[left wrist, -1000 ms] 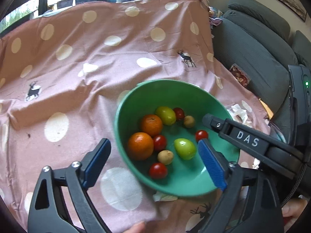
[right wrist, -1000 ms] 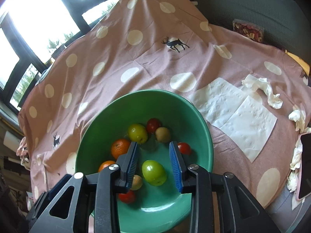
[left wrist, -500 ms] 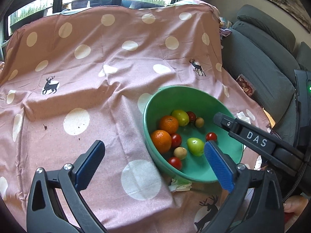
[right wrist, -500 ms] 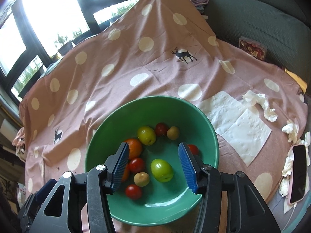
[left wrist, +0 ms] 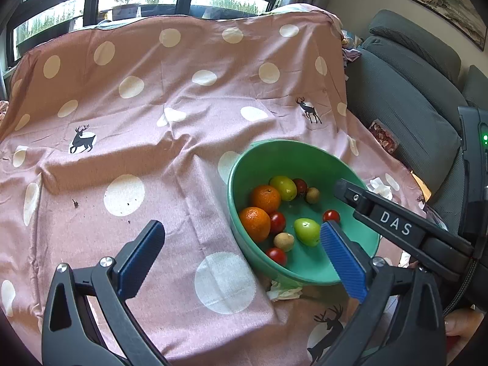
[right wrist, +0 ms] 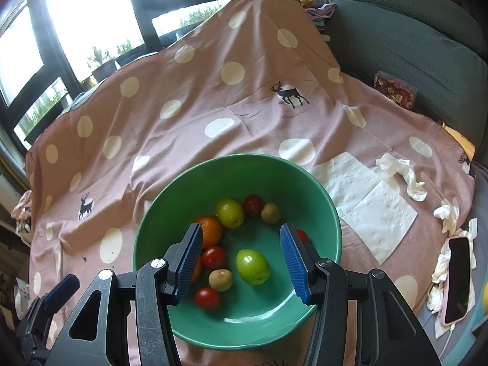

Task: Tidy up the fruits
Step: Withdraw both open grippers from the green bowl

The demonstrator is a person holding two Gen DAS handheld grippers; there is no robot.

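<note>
Right wrist view: right hand-held gripper [right wrist: 245, 263] at lower centre, blue pads parted and empty, having just been opening, poised over a green bowl [right wrist: 331, 213]. Between the pads in the picture, a green fruit [right wrist: 253, 267] lying on the bowl's floor, untouched. Around it: red tomatoes, two small brown fruits, oranges at left, a yellow-green fruit [right wrist: 230, 213] further up. Beyond the bowl, a pink spotted cloth [right wrist: 189, 91] over the surface; white napkins [right wrist: 370, 210] and a phone [right wrist: 457, 280] at right.

Left wrist view: left hand-held gripper [left wrist: 244, 260] spread fully wide, empty, above cloth left of the bowl.
</note>
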